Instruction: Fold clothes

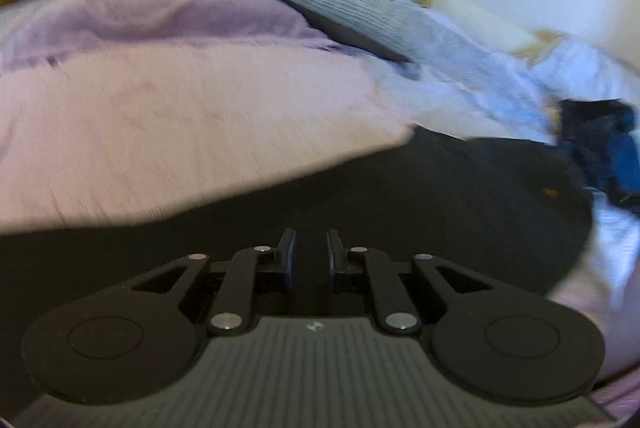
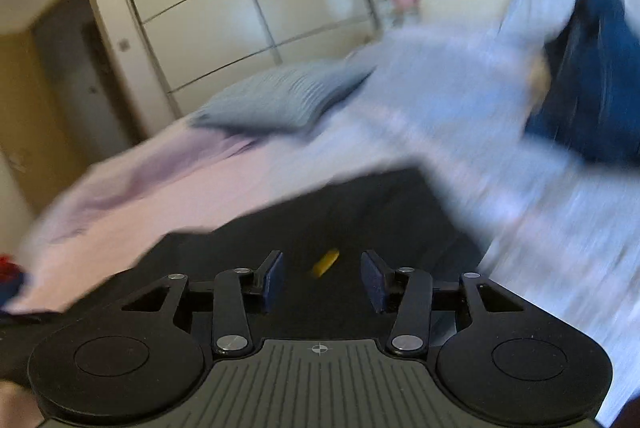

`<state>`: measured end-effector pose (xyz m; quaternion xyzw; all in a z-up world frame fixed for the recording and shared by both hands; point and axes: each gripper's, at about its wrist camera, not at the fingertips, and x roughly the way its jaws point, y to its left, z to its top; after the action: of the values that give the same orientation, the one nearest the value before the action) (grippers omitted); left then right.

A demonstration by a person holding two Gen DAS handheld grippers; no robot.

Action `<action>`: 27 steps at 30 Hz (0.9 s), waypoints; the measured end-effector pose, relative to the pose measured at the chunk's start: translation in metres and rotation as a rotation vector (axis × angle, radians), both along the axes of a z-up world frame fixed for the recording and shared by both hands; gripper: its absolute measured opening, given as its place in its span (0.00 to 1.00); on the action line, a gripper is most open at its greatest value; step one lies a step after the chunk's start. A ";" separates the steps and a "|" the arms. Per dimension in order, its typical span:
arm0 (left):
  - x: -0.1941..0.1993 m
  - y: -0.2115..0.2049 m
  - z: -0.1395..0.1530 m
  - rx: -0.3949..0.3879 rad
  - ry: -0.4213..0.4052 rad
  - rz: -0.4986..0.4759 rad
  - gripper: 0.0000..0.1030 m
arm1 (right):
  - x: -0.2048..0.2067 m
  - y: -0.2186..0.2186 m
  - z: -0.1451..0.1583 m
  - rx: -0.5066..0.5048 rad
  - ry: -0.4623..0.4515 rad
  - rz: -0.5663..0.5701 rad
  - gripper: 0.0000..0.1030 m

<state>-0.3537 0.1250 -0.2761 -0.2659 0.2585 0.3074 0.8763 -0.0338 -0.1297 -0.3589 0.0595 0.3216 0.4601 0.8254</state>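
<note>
A black garment lies spread on the bed, with a small yellow mark near its right end. My left gripper hovers just over it, jaws narrowly open, nothing between them. In the right wrist view the same black garment fills the lower middle, its yellow tag lying between and just beyond the fingers. My right gripper is open above the cloth and holds nothing. The right wrist view is blurred by motion.
A pink sheet covers the bed, with a purple blanket and a grey striped pillow farther back. A dark blue clothes pile sits at the right on pale blue bedding. Wardrobe doors stand behind.
</note>
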 end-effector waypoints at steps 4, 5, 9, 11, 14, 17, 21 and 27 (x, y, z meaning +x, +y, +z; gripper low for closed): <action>-0.014 -0.021 -0.007 -0.018 0.002 0.022 0.10 | -0.017 -0.001 -0.019 0.037 0.048 -0.009 0.31; -0.018 -0.023 -0.014 -0.021 0.023 0.047 0.10 | -0.020 0.004 -0.029 -0.005 0.028 -0.011 0.31; -0.038 -0.033 -0.032 0.004 0.052 0.102 0.09 | -0.046 0.020 -0.046 -0.206 -0.151 0.036 0.30; -0.051 -0.037 -0.031 -0.002 0.036 0.121 0.09 | -0.053 0.022 -0.040 -0.262 -0.171 0.042 0.31; -0.065 -0.039 -0.026 -0.008 0.021 0.149 0.09 | -0.060 0.020 -0.029 -0.277 -0.188 0.035 0.31; -0.068 -0.044 -0.018 -0.021 0.003 0.173 0.10 | -0.057 0.012 -0.018 -0.193 -0.141 -0.002 0.31; -0.067 -0.052 -0.013 -0.116 -0.118 0.160 0.12 | -0.031 -0.013 -0.030 0.044 0.259 -0.069 0.31; -0.082 -0.043 -0.035 -0.394 -0.350 0.234 0.19 | -0.001 -0.035 -0.061 0.303 0.605 -0.134 0.31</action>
<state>-0.4361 0.0819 -0.3113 -0.5080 0.1256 0.2999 0.7977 -0.0347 -0.1647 -0.4203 0.3361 0.4752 0.4090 0.7028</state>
